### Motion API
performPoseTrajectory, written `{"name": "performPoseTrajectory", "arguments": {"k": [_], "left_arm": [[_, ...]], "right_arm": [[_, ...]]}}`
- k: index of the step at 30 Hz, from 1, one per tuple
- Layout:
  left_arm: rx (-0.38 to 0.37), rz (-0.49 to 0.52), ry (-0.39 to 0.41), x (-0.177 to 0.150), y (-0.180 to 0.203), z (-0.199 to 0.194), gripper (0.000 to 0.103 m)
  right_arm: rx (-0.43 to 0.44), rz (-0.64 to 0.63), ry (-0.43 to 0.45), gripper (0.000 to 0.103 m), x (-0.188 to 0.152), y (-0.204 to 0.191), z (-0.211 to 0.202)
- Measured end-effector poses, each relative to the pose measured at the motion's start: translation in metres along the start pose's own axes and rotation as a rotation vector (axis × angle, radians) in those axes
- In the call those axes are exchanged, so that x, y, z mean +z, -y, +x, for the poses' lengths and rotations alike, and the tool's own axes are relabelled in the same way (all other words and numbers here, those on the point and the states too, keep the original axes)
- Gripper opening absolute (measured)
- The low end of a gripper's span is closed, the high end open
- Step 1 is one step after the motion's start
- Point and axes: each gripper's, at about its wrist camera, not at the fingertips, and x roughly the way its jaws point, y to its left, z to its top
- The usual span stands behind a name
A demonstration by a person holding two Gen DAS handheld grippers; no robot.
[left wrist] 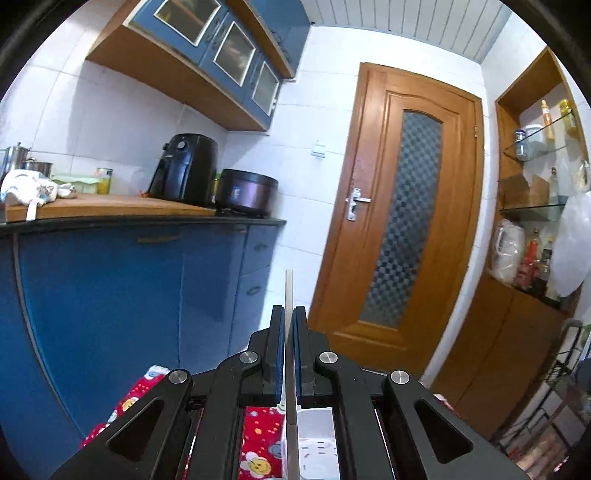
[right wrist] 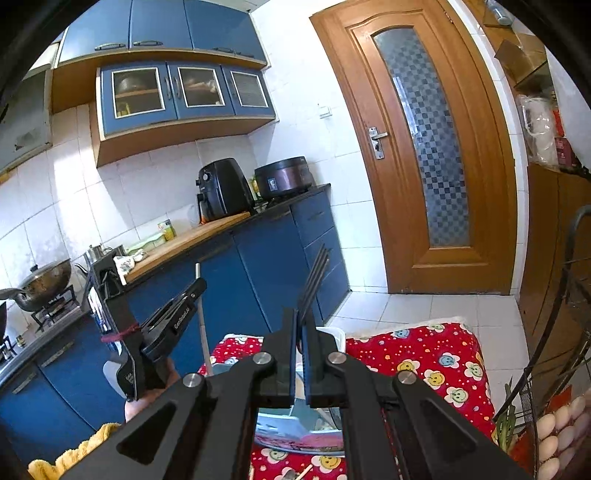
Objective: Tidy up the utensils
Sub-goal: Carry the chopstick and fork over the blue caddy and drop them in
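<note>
Left gripper (left wrist: 289,314) clamps a chopstick (left wrist: 289,291) | right gripper (right wrist: 299,321) clamps a fork (right wrist: 314,280) | I keep both upright, lowering over white tray (left wrist: 317,428).

Bright, even daylight in both views, strongest on the white wall tiles (left wrist: 110,110) and the ceiling (left wrist: 406,22), nearly washed out there. Soft shadow under the wall cupboards (right wrist: 184,92). Mild sheen on the wooden door (right wrist: 424,147). Heavy fisheye bending of straight lines, black vignette in all corners. Slight blur towards the rims; sharp in the middle.
</note>
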Motion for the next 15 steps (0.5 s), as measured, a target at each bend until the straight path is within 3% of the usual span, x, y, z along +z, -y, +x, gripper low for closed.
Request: {"name": "performPoseTrajectory", "arguments": {"k": [15], "left_arm": [[0.041, 0.060, 0.015, -0.042, 0.003, -0.001, 0.004]], "right_arm": [[0.000, 0.052, -0.136, 0.004, -0.035, 0.015, 0.049]]}}
